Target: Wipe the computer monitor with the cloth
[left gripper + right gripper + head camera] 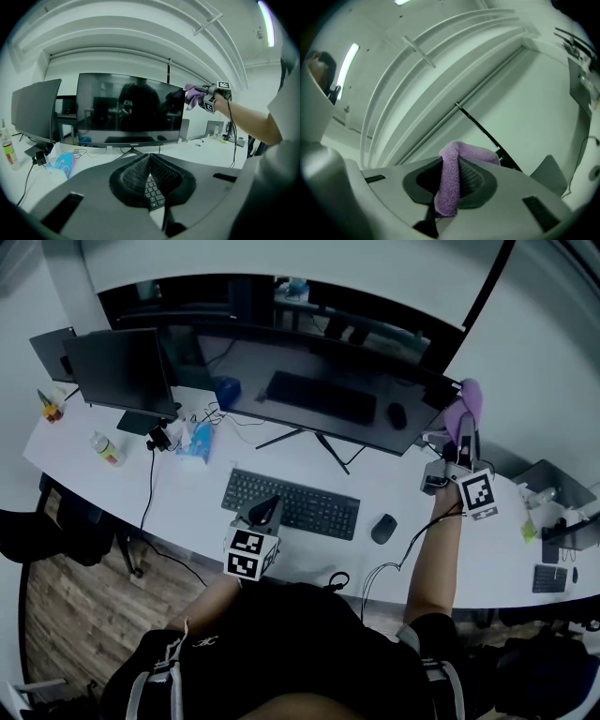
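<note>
A wide dark monitor (319, 399) stands at the back of the white desk (187, 507). My right gripper (465, 430) is raised at the monitor's upper right corner, shut on a purple cloth (465, 401) that bunches out past the jaws. The right gripper view shows the cloth (450, 183) pinched between the pads, draped over the gripper (452, 161). My left gripper (266, 508) hovers low over the black keyboard (309, 507), jaws shut with nothing in them. From the left gripper (149, 158) I see the monitor (129, 110) ahead and the cloth (191, 95) at its top right corner.
A second, smaller monitor (122, 371) stands at the left. A bottle (106, 448), a blue pack (199, 442) and cables lie beside it. A black mouse (383, 528) sits right of the keyboard. Small devices (548, 568) lie at the far right of the desk.
</note>
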### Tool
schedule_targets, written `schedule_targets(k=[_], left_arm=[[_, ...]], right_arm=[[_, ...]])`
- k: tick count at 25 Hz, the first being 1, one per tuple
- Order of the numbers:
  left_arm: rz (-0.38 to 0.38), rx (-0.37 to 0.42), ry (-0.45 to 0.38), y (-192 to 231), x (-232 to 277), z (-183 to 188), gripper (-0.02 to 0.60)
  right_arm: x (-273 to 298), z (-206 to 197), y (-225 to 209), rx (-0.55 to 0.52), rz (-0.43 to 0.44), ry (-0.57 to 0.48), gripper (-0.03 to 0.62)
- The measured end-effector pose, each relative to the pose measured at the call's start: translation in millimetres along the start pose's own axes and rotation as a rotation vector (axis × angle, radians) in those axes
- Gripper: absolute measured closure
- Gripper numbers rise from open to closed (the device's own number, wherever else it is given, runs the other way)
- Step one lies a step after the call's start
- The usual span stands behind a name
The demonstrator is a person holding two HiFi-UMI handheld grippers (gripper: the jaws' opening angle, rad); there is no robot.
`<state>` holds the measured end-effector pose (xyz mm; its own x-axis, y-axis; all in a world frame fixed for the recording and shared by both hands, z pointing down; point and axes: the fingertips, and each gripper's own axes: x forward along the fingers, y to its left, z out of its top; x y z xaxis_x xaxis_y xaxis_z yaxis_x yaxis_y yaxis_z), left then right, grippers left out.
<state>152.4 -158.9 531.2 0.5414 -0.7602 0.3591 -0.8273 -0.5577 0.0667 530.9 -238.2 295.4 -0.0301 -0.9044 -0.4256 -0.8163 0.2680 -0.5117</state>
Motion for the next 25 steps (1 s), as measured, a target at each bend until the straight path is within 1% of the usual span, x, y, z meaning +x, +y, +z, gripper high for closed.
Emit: schedule_targets(k=[4,9,11,12,15,19,21,25], left_arm=[[-0.033,0.019,0.015,-11.0,5.5,-4.4,0.568],[-0.06,0.042,0.013,-19.2,15.5,-2.4,0.568],[-0.059,0.044,0.008,-18.5,17.6,1.9,0.568],[-0.058,0.044,0.008,-17.6,18.3,3.1,0.568],[-0.057,0.041,0.009,-16.4,21.1,2.6,0.568],[-0.072,0.043,0.01,-22.8,23.5,-0.1,0.568],[-0.077,0.046,0.004,-25.2,23.1,-0.3,0.568],[-0.081,0.054,0.001,-30.3,24.5,1.5,0.568]], right_arm=[[-39.6,-11.8,23.0,-0.238,-0.013,0.028,0.517],[-91.8,-49.1,30.1,-0.509,-0.106,0.09,0.52],[-109.1,-66.5,29.3,-0.591,-0.135,0.135,0.522],[-117.6,-75.9,28.5,-0.611,-0.143,0.159,0.522],[-142.8,-107.0,22.3,-0.62,-0.165,0.243,0.522],[-172.6,-138.9,10.1,-0.587,-0.215,0.34,0.522],[-180.2,-145.3,9.5,-0.578,-0.222,0.358,0.523],[-185.1,-147.8,10.4,-0.579,-0.206,0.371,0.522]])
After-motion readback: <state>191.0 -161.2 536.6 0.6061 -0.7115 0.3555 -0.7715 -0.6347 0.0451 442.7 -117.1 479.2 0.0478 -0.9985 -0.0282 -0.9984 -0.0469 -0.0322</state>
